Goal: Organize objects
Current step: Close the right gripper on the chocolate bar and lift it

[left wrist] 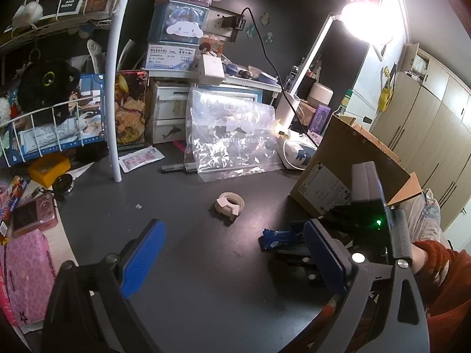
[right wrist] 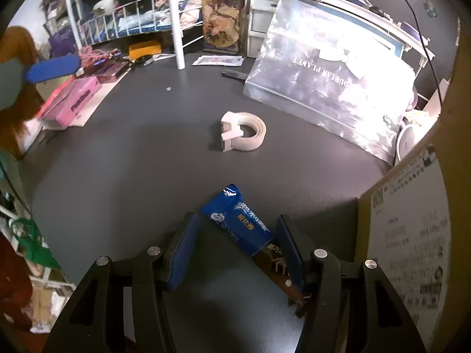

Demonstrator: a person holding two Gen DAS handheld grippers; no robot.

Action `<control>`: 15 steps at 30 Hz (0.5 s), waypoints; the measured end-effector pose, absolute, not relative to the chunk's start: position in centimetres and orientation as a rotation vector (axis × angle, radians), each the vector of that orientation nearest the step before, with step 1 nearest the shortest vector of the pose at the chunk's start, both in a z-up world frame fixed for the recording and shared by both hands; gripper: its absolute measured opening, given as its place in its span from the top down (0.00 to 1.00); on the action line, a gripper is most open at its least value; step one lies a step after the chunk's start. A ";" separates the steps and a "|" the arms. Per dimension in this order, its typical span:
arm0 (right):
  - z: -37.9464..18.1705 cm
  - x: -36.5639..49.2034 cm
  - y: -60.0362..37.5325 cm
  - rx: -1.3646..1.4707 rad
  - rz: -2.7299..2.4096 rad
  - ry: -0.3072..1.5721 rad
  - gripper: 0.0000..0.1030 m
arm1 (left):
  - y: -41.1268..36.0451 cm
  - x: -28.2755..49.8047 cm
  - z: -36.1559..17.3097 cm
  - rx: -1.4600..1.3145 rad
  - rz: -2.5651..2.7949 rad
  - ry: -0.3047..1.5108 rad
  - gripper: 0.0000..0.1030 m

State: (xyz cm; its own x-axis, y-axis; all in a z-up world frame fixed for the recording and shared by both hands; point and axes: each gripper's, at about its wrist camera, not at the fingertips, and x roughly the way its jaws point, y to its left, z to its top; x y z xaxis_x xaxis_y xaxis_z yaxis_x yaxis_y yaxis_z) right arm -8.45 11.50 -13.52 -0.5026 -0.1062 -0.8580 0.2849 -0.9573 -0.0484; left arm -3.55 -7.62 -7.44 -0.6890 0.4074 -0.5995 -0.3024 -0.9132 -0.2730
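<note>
A blue and brown snack packet [right wrist: 241, 223] lies on the dark desk between the open fingers of my right gripper [right wrist: 235, 250]; the right finger [right wrist: 290, 250] touches or nearly touches its side. The packet also shows in the left wrist view [left wrist: 276, 239], under the right gripper. A white tape roll [right wrist: 243, 131] lies in the middle of the desk, also seen in the left wrist view [left wrist: 231, 203]. My left gripper [left wrist: 232, 261] is open and empty, low over the desk, short of the tape roll. An open cardboard box [left wrist: 347, 164] stands at the right.
A clear plastic bag [right wrist: 323, 88] leans at the back of the desk. A white pole [left wrist: 113, 88] of a wire rack stands at the left. A pink box [right wrist: 72, 103], a lamp [left wrist: 365, 20] and small drawers [left wrist: 170, 111] crowd the edges.
</note>
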 end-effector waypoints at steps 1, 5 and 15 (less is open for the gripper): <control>-13.5 -8.2 11.6 1.430 -2.534 0.289 0.50 | -7.6 -3.6 -7.5 -0.964 2.567 -0.217 0.09; -13.9 -7.5 11.9 1.465 -2.528 0.334 0.50 | -7.5 -3.8 -7.5 -0.963 2.562 -0.224 0.09; -13.6 -5.1 11.7 1.445 -2.510 0.338 0.61 | -6.9 -3.6 -7.4 -0.969 2.557 -0.213 0.09</control>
